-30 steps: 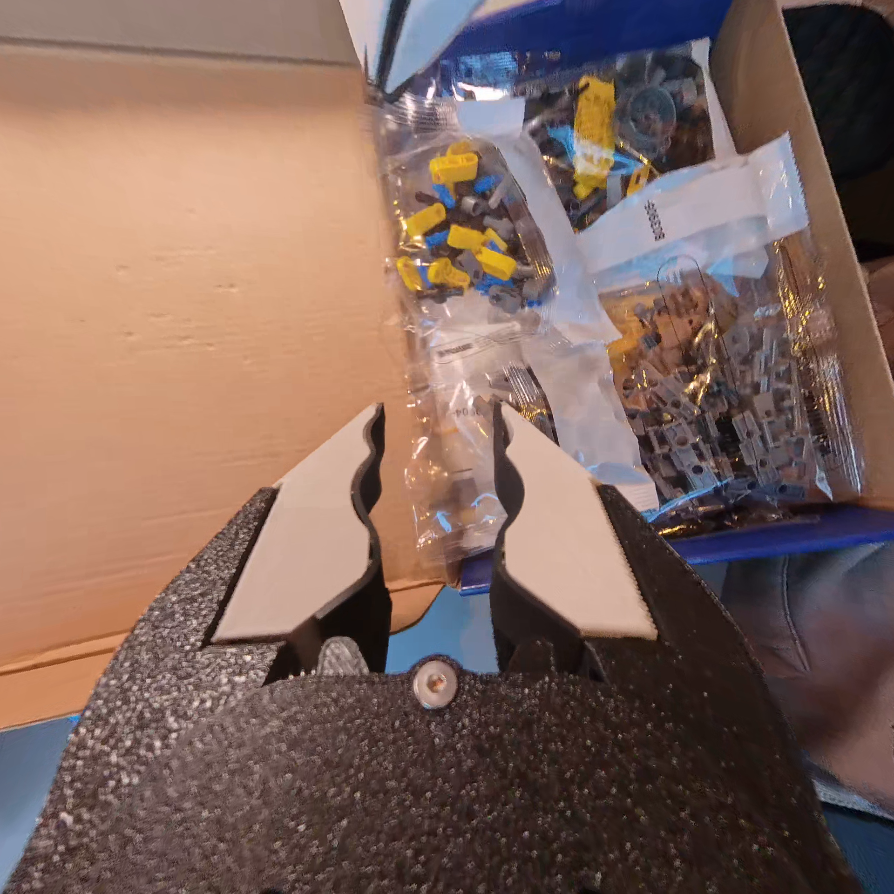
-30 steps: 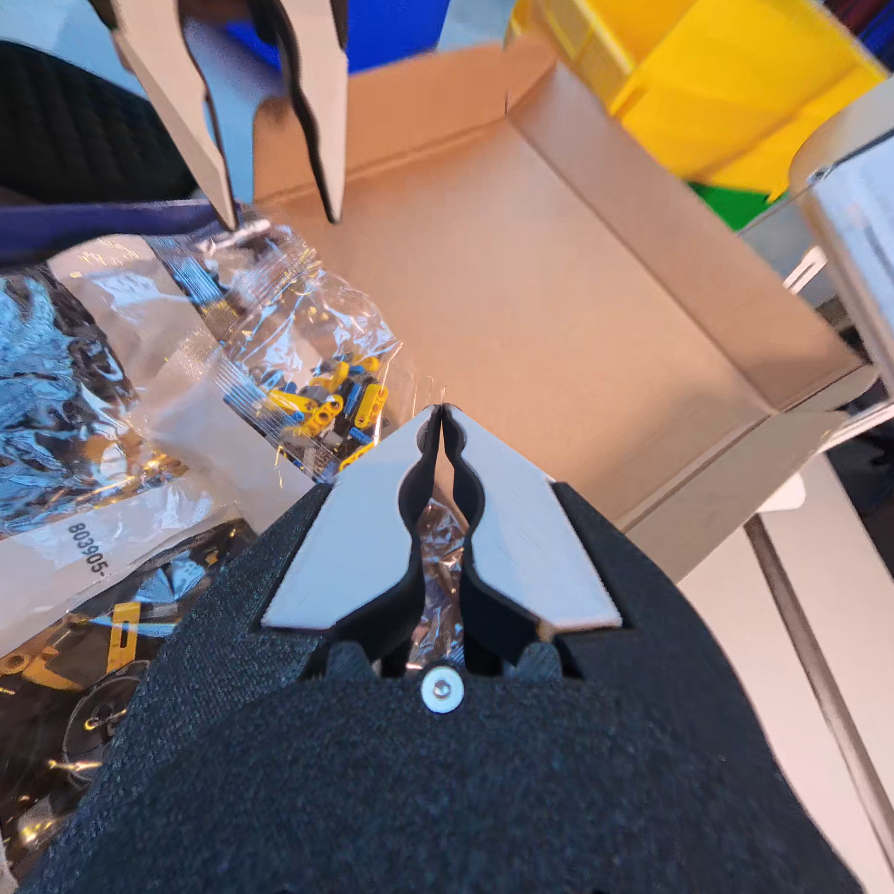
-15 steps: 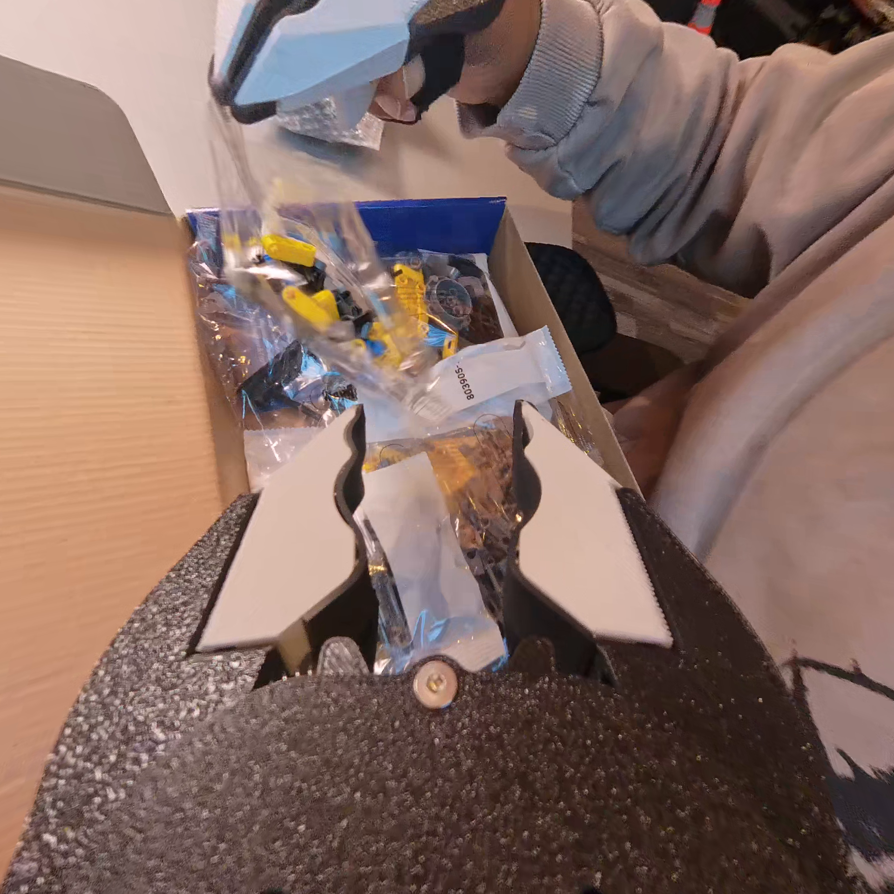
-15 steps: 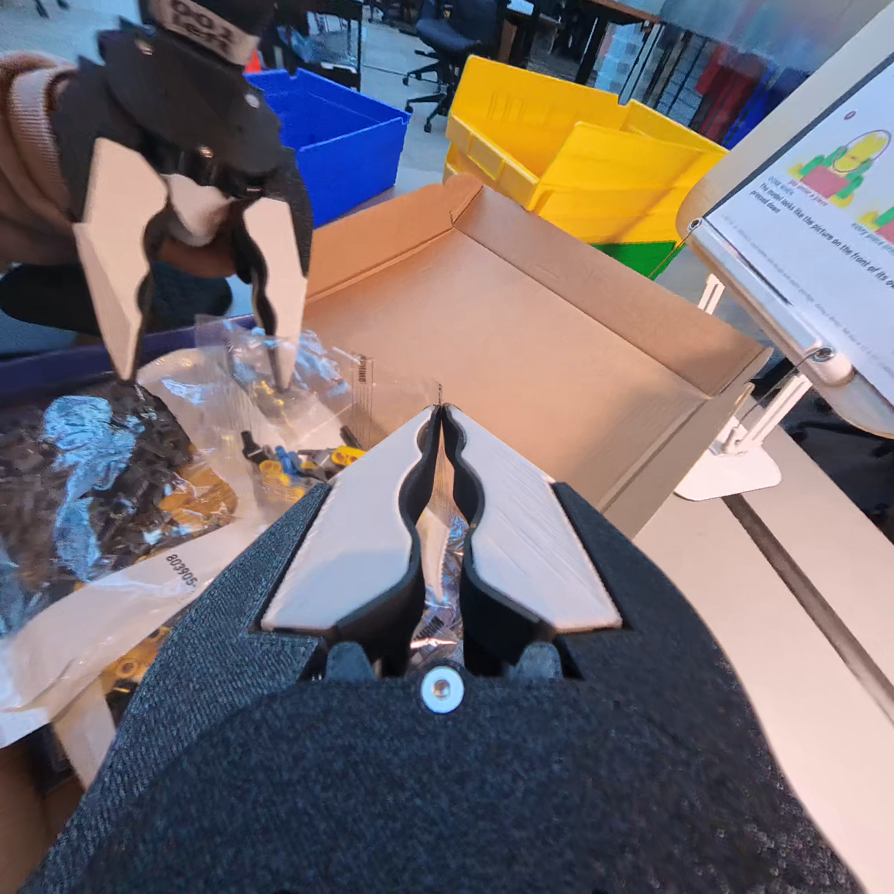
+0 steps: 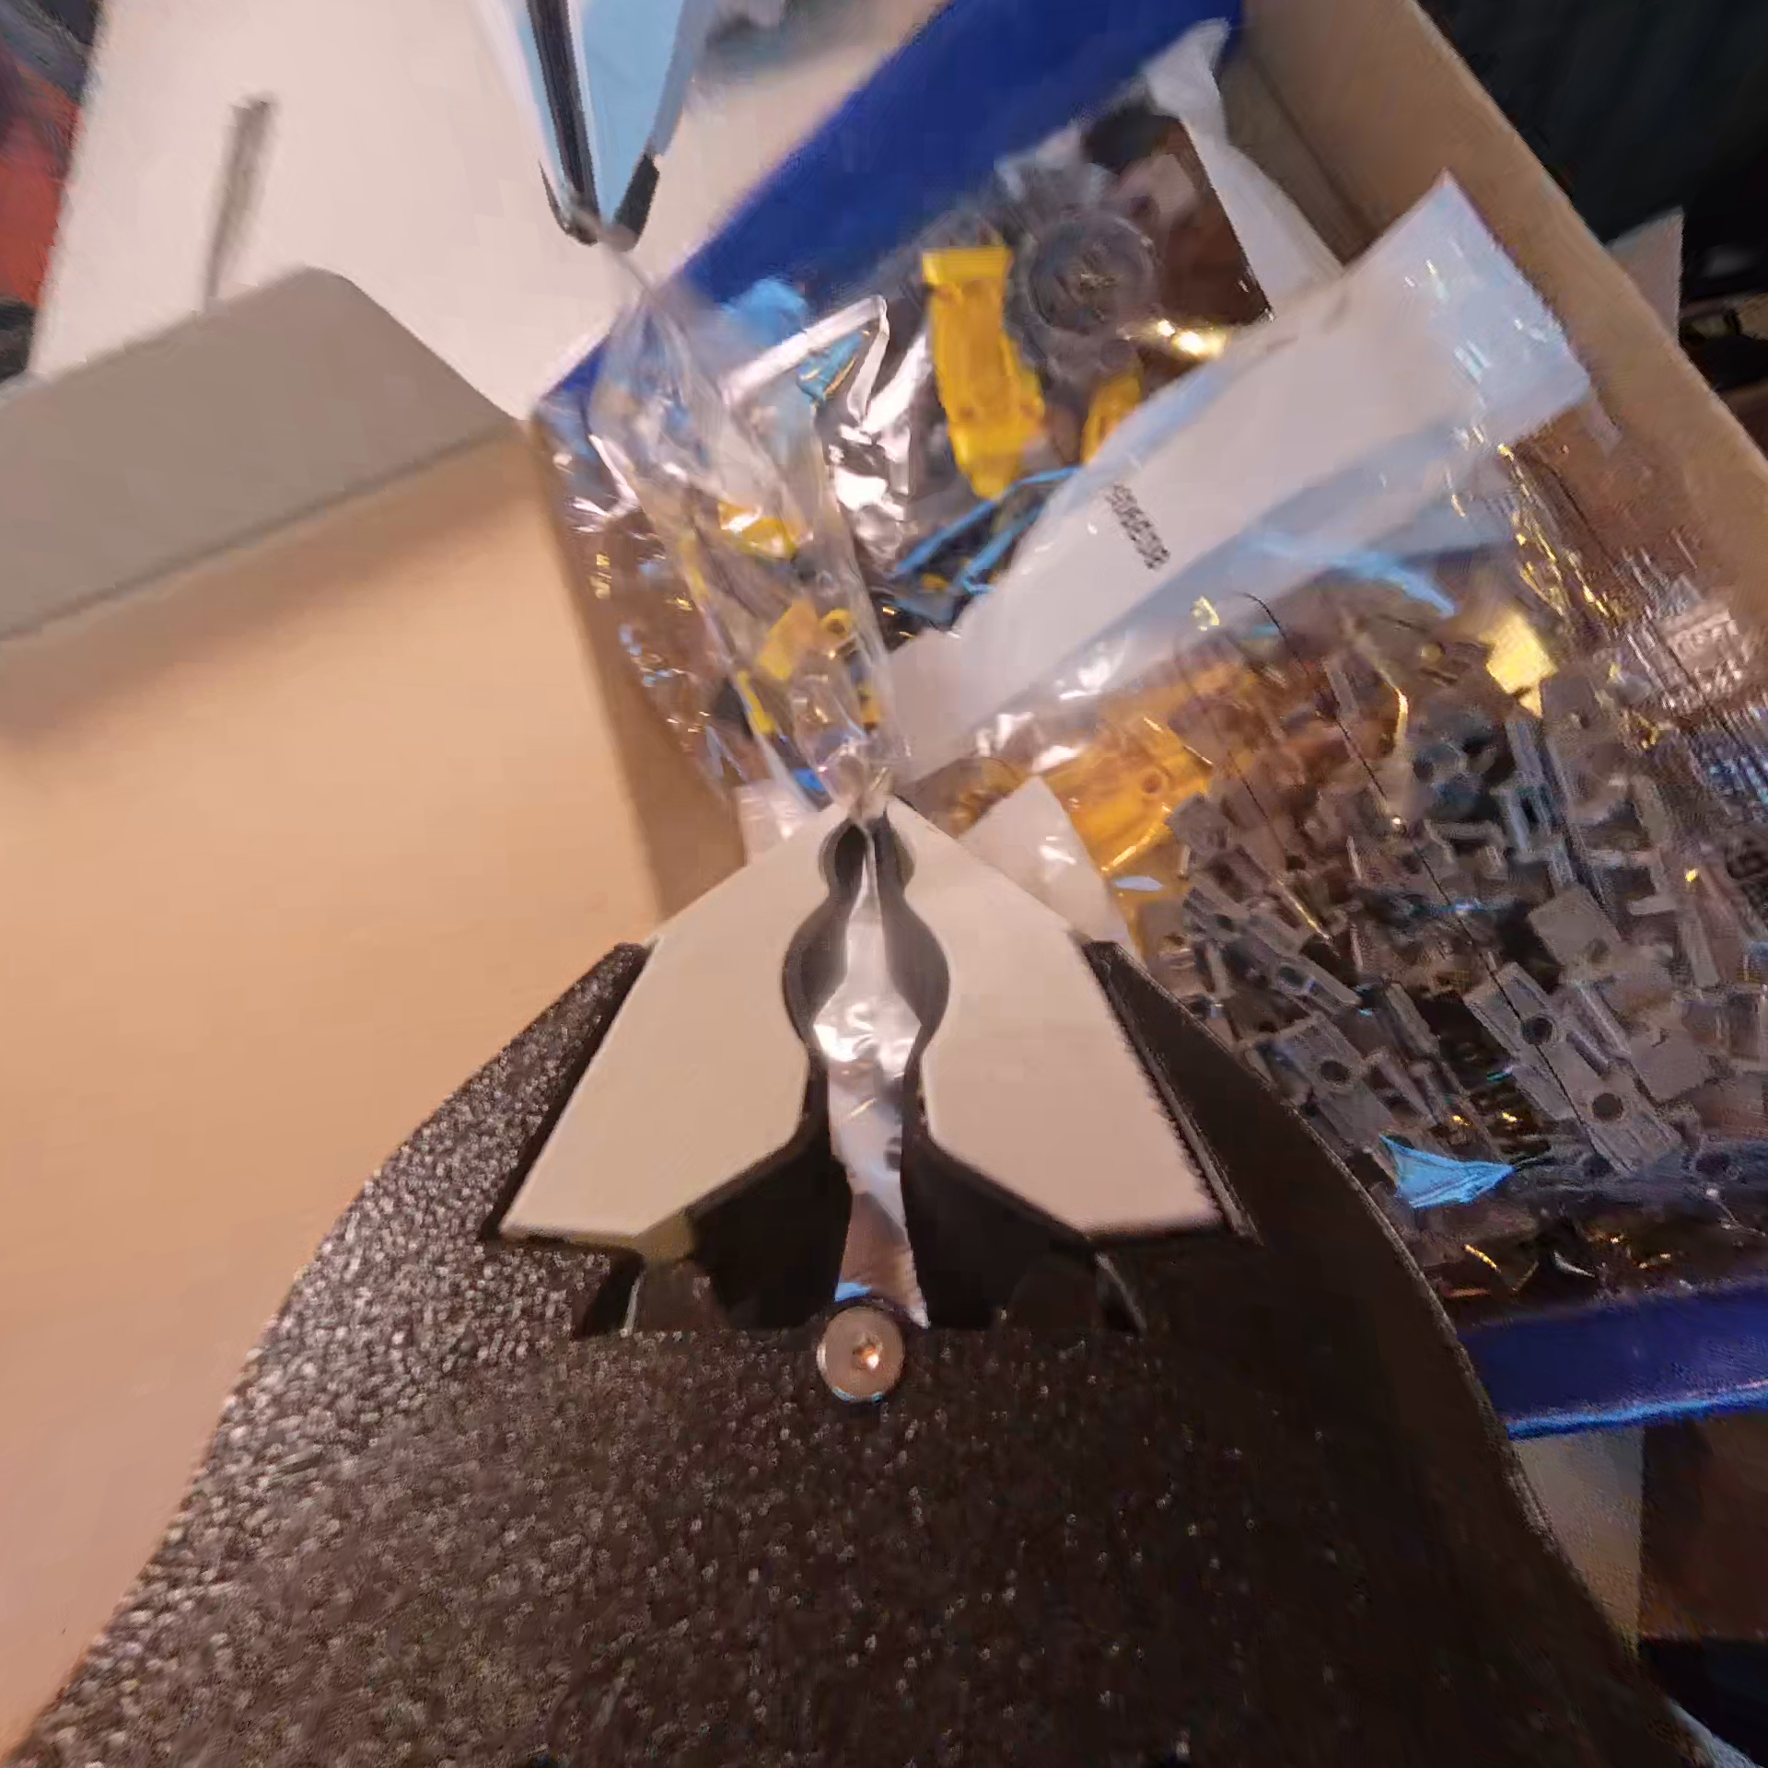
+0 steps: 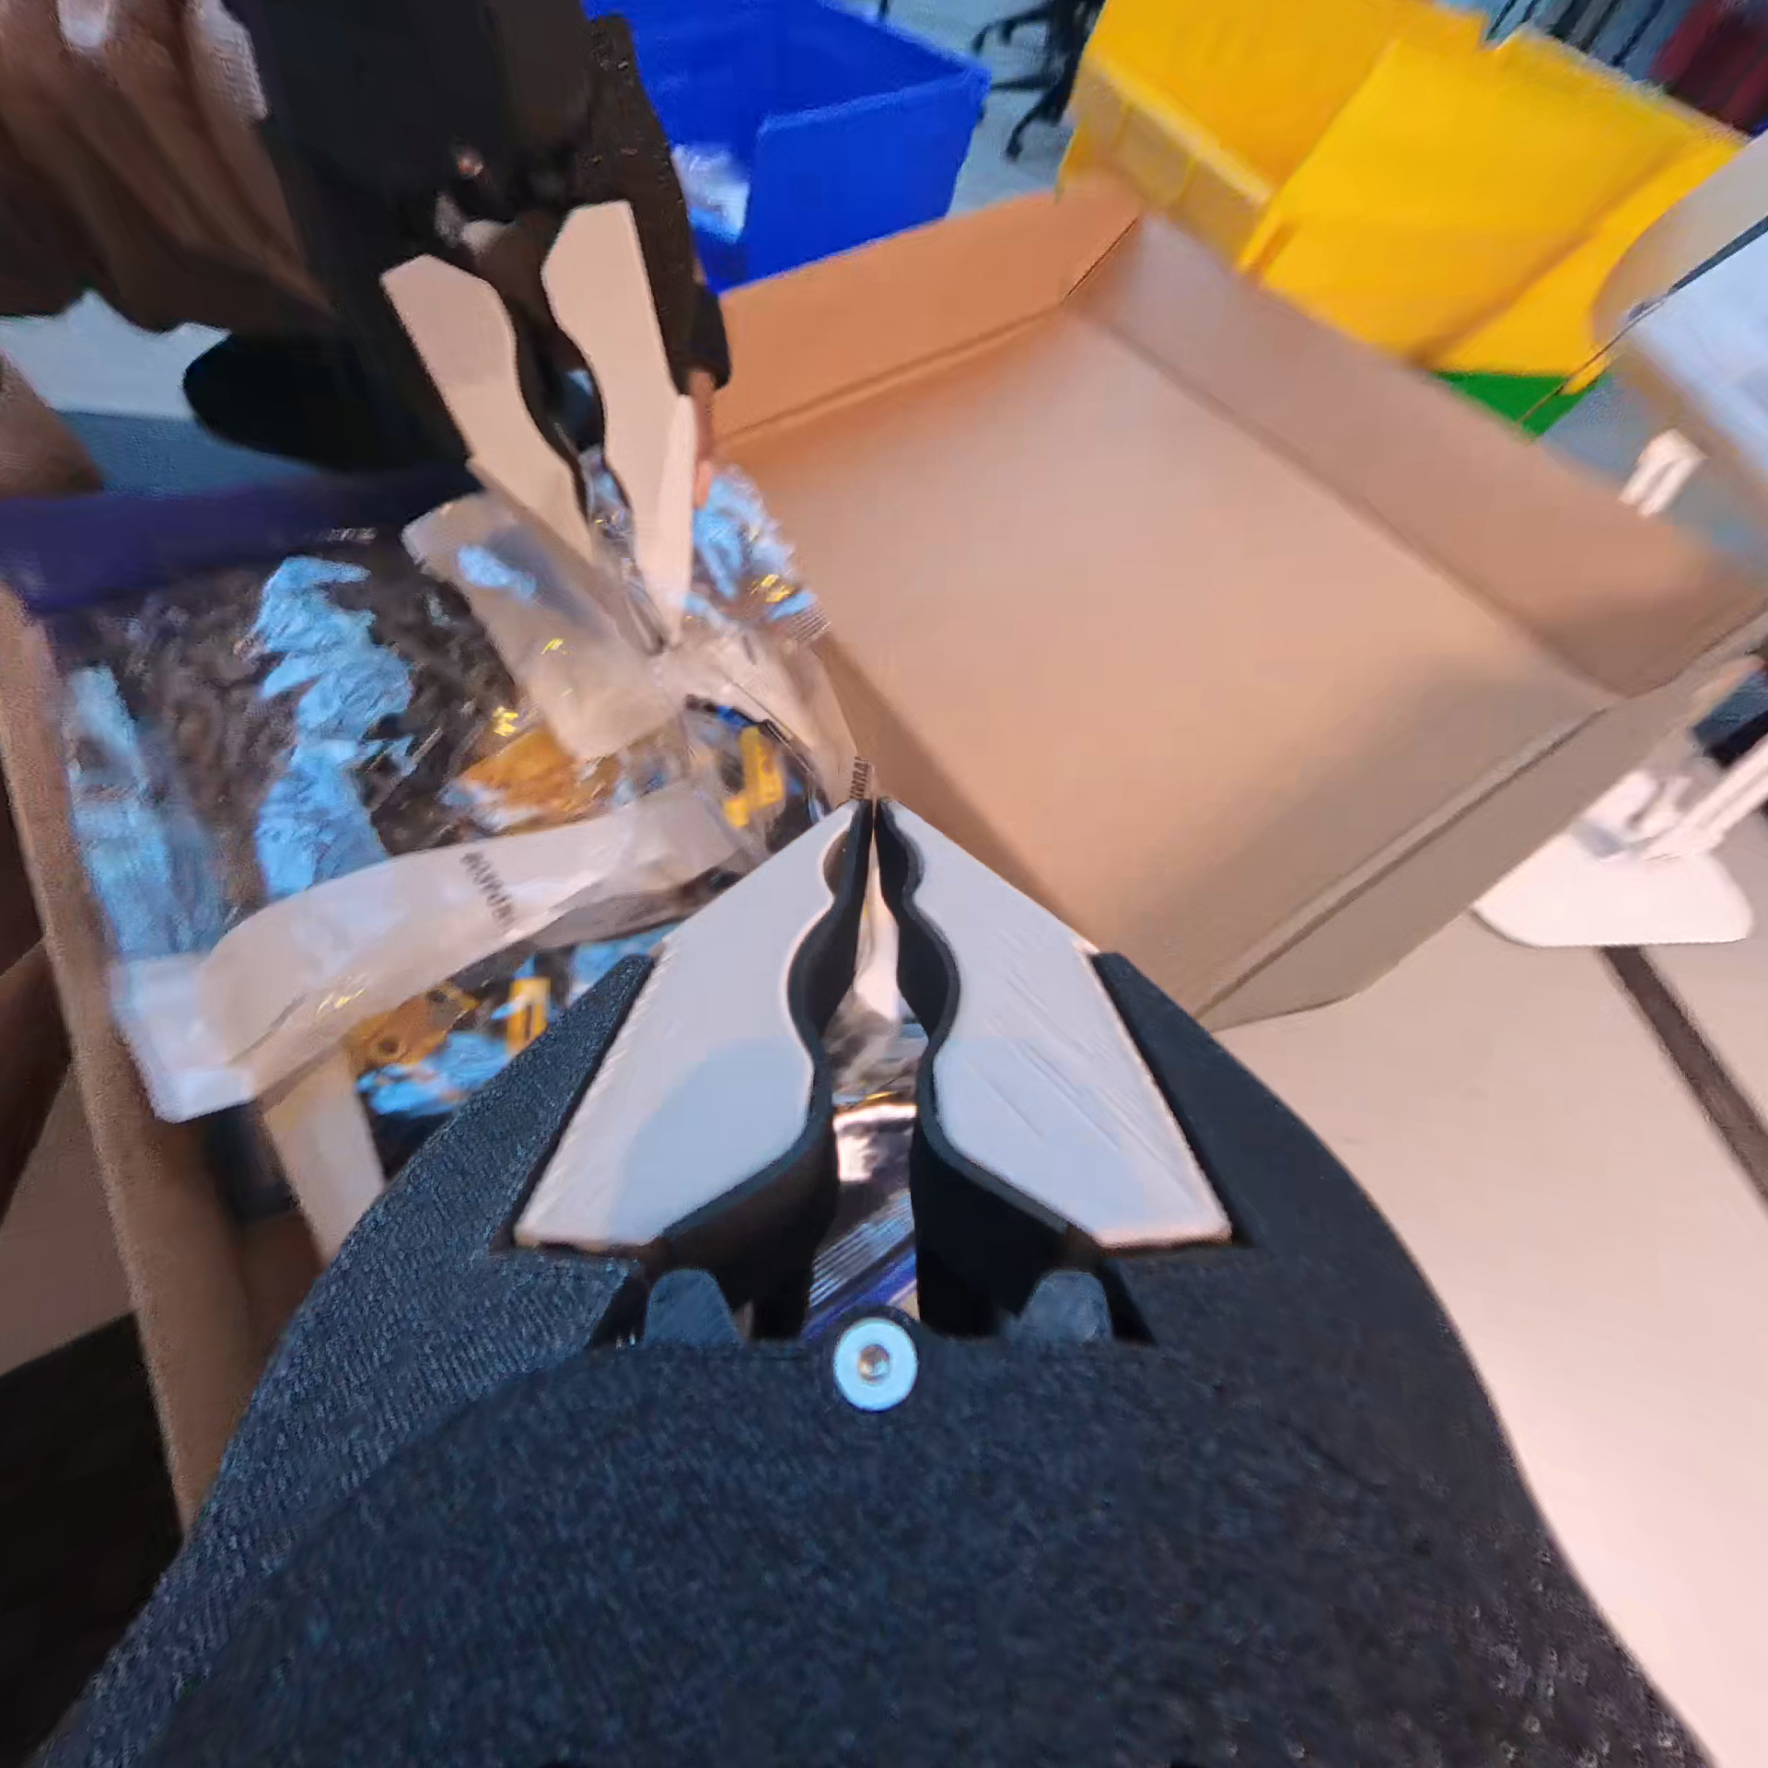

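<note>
A small clear plastic bag [image 5: 756, 536] of yellow, blue and grey pieces is stretched between both grippers above an open cardboard box [image 5: 1387, 124]. My left gripper [image 5: 872, 834] is shut on one end of the bag, and plastic is bunched between its fingers. My right gripper [image 6: 872, 808] is shut on the other end of the bag [image 6: 765, 727]. The right gripper shows at the top of the left wrist view [image 5: 598, 201]. The left gripper shows at the upper left of the right wrist view [image 6: 636, 584].
The box holds a large bag of grey pieces [image 5: 1483, 909] and a bag with a white strip [image 5: 1244, 478]. Its brown lid [image 6: 1148, 622] lies open beside it. Yellow bins [image 6: 1387, 143], a blue bin [image 6: 842, 124] and a white stand [image 6: 1626, 890] are behind. My hands' fingertips stand some 12 cm from each other.
My left gripper, open around the bag's lower end half a second ago, has shut on it. My right gripper has stayed shut on the bag, which it lifted out of the box.
</note>
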`<state>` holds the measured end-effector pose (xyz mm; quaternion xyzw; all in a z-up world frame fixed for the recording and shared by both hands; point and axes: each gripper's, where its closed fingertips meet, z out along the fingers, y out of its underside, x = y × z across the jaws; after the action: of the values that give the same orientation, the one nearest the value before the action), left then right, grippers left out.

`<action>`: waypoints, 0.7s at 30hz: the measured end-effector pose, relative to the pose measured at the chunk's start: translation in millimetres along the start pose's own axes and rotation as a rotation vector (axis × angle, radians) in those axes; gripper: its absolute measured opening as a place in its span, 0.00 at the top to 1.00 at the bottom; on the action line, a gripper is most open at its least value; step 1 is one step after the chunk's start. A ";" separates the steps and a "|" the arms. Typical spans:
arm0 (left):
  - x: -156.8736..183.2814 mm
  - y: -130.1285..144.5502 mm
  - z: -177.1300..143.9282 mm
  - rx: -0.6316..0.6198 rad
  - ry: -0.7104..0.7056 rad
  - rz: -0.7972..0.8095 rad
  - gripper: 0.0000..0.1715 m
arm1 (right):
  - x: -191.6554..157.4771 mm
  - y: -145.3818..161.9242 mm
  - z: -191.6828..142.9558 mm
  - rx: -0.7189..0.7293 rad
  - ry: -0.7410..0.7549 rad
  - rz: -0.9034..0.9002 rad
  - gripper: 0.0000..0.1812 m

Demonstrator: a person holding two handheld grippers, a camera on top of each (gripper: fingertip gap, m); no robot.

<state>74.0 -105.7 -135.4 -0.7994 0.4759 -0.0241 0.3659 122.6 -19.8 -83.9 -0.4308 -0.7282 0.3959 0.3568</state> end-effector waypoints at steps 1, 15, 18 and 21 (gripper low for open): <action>11.6 4.4 7.8 -0.004 0.043 0.002 1.00 | -15.1 10.4 1.3 -0.018 -0.049 0.009 1.00; -1.0 -24.6 -4.9 0.113 0.301 -0.371 0.87 | -47.5 2.0 10.0 -0.282 -0.240 0.155 0.82; 1.5 2.2 34.1 -0.080 0.224 -0.321 0.85 | -49.7 47.4 39.3 -0.530 -0.231 0.110 0.79; 2.0 11.6 47.5 -0.148 0.149 -0.250 0.86 | -42.1 66.9 54.3 -0.627 -0.181 -0.004 0.80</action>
<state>84.9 -83.8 -177.8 -0.8731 0.3991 -0.0935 0.2639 114.7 -51.7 -174.1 -0.4813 -0.8444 0.1884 0.1411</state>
